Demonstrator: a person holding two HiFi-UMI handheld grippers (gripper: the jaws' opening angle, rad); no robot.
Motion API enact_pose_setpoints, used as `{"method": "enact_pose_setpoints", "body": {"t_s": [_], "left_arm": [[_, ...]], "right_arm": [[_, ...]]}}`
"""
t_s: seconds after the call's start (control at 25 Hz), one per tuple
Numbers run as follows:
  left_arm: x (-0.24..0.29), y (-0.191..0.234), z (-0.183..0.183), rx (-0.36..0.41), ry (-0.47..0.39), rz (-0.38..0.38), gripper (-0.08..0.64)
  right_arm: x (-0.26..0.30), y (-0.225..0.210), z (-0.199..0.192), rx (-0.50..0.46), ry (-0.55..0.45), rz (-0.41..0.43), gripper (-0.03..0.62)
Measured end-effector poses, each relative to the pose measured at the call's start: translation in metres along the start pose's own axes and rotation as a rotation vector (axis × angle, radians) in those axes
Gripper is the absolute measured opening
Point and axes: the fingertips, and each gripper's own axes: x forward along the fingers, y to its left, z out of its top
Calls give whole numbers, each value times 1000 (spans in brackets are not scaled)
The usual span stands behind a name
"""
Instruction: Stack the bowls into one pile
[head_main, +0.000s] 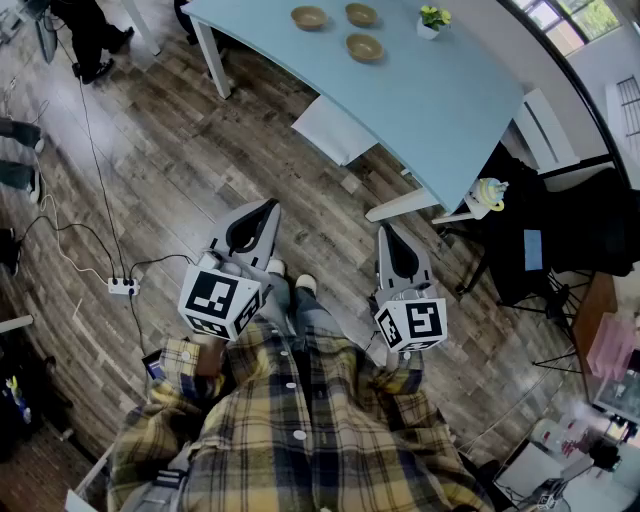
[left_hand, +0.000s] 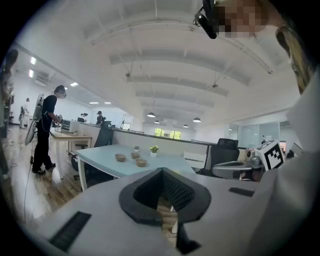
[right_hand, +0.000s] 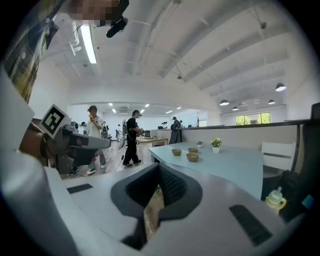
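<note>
Three brown bowls stand apart from one another on the far end of a light blue table (head_main: 440, 100): one on the left (head_main: 309, 17), one behind it (head_main: 361, 14), one nearer (head_main: 365, 47). The left gripper view shows them far off (left_hand: 141, 162), and so does the right gripper view (right_hand: 192, 157). My left gripper (head_main: 264, 212) and right gripper (head_main: 388, 236) hang over the wooden floor, well short of the table. Both are shut with nothing between their jaws. In their own views the left gripper (left_hand: 161, 173) and right gripper (right_hand: 159, 169) point toward the table.
A small potted plant (head_main: 433, 20) stands near the bowls. A white seat (head_main: 333, 128) is tucked under the table's near edge. A black office chair (head_main: 540, 250) and a yellow bottle (head_main: 487, 193) are on the right. A power strip (head_main: 122, 287) with cables lies on the floor at left. People stand (right_hand: 132, 137) farther back.
</note>
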Motion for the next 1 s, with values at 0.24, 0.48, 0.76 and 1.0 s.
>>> {"method": "enact_pose_setpoints", "body": {"t_s": [0.24,0.48,0.76,1.0], "left_arm": [[-5,-30,-3,2,13,20,-11],[0,-50,-2,10,4,36,-11],[3,-53,-1,4,4,71,-11],[11,-30,-2,-14,10,103,51]], "right_arm": [[-21,-2,8,-1,-21,34,4],[-37,-15,7,84,-55,84,5],[-39,-30,9,141,-69,119,82],[-15,-36,9,153,-61,124,147]]}}
